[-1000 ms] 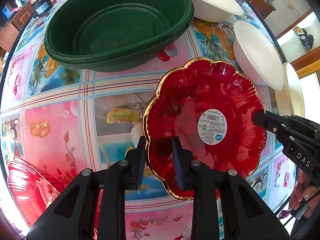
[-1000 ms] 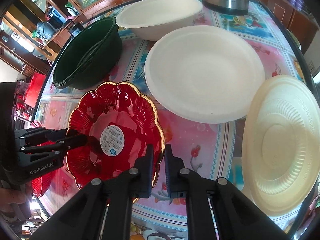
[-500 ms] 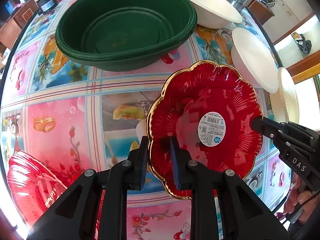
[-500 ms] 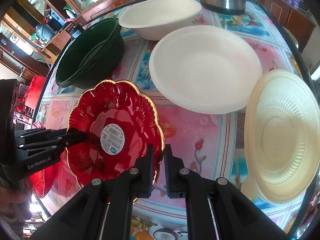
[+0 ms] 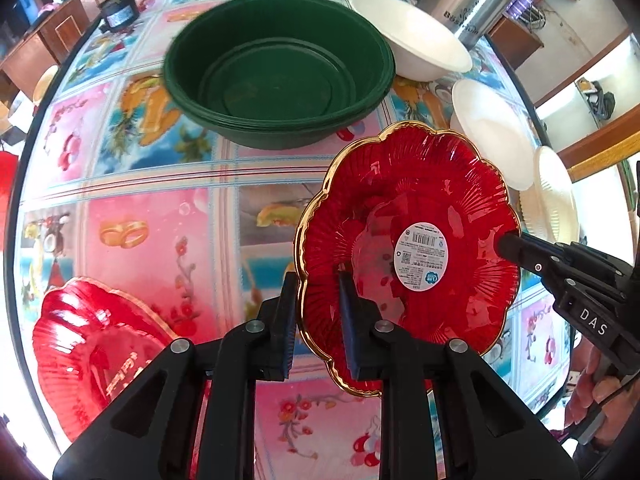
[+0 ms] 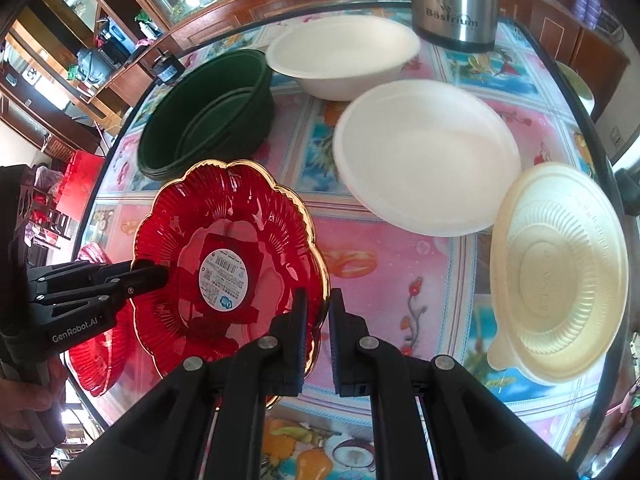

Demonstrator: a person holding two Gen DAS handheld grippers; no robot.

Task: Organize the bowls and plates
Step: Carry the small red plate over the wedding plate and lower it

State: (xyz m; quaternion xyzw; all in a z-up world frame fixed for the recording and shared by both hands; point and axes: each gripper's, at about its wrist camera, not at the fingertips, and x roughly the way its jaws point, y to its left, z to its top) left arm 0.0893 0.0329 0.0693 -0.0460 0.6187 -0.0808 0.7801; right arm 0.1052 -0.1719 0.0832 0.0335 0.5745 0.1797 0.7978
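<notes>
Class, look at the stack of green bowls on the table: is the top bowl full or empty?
Empty. The left wrist view looks straight into the green bowls, and the top bowl's bare green bottom shows with nothing lying in it.

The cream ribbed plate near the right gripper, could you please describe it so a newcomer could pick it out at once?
On the colourful picture tablecloth, look right of the large plain white bowl, at the table's edge. There lies the cream plate, the only pale dish with ribbed rings and a small tab at its rim.

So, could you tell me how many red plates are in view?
2: one red plate held by both grippers, the second red plate on the table's near-left edge. More may be stacked underneath.
</notes>
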